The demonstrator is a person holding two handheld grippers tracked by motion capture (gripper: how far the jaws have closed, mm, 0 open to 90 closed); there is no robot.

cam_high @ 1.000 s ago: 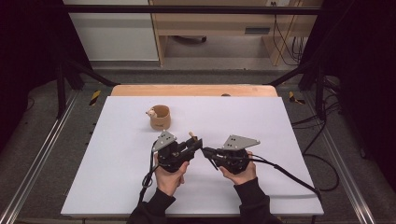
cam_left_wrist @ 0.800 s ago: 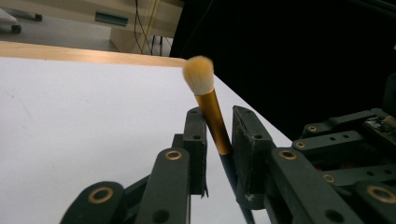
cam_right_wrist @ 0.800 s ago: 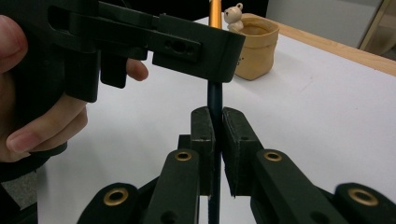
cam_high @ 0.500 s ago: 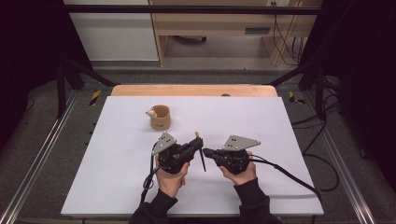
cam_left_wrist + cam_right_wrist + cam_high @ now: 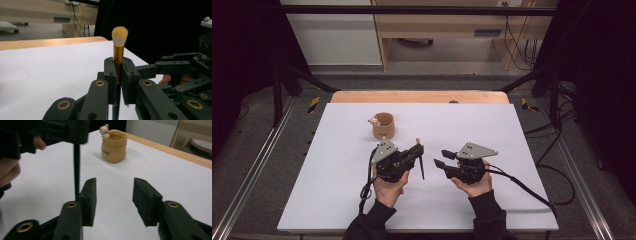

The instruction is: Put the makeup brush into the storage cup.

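Note:
A makeup brush [image 5: 119, 37] with a pale tuft, gold ferrule and black handle stands upright in my left gripper [image 5: 118, 67], whose jaws are shut on the ferrule. From above, the left gripper [image 5: 418, 150] holds the brush [image 5: 421, 167] just over the white table, tuft up. My right gripper [image 5: 442, 158] faces it from the right, a short gap away. Its jaws have just been opening and nothing is between them [image 5: 113, 195]; the brush handle [image 5: 76, 170] hangs just beyond its left jaw. A tan cup [image 5: 383, 125] with a small figure on its rim stands behind the left gripper.
A white sheet covers the table [image 5: 512, 140], with a wooden strip [image 5: 419, 96] along its far edge. In the right gripper view the cup [image 5: 113, 146] sits ahead on the sheet. Cables trail from both grippers toward the near edge.
The right gripper's jaws have opened and let go of the brush, which stays in the left gripper. The brush handle has swung down to hang below the left jaws.

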